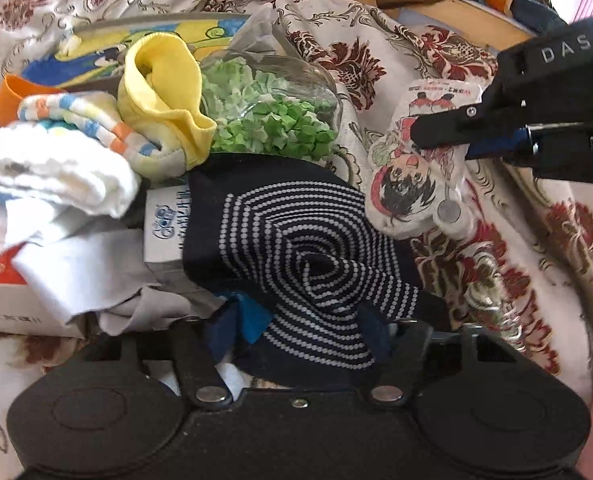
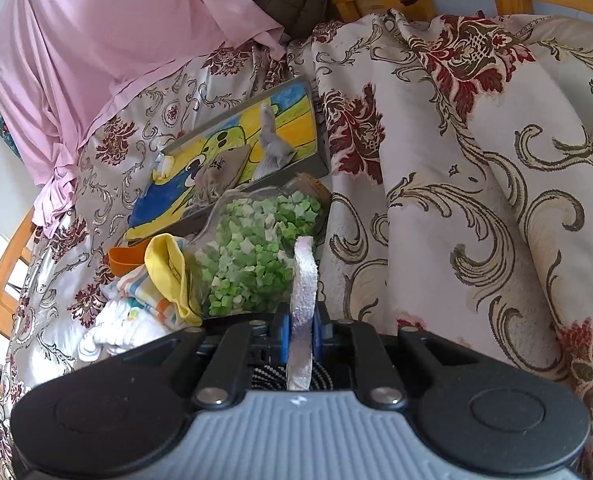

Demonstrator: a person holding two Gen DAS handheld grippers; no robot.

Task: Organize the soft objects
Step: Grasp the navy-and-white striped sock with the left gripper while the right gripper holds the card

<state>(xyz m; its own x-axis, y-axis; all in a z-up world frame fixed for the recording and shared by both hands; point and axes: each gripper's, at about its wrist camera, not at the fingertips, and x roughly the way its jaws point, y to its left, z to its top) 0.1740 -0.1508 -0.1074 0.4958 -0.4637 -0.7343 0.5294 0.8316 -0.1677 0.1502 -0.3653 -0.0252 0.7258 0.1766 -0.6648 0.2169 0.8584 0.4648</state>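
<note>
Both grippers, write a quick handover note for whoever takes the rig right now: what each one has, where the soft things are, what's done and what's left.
Right gripper: shut on the flat plush cartoon charm, held above the floral bedspread.
Left gripper: fingers astride the navy dotted sock; whether they pinch it cannot be told.
Pile at left: yellow sock, striped sock, white sock, beside the glass jar of green paper stars.
Done: nothing visibly sorted.
Left: place the charm, secure the navy sock, gather the rest.
</note>
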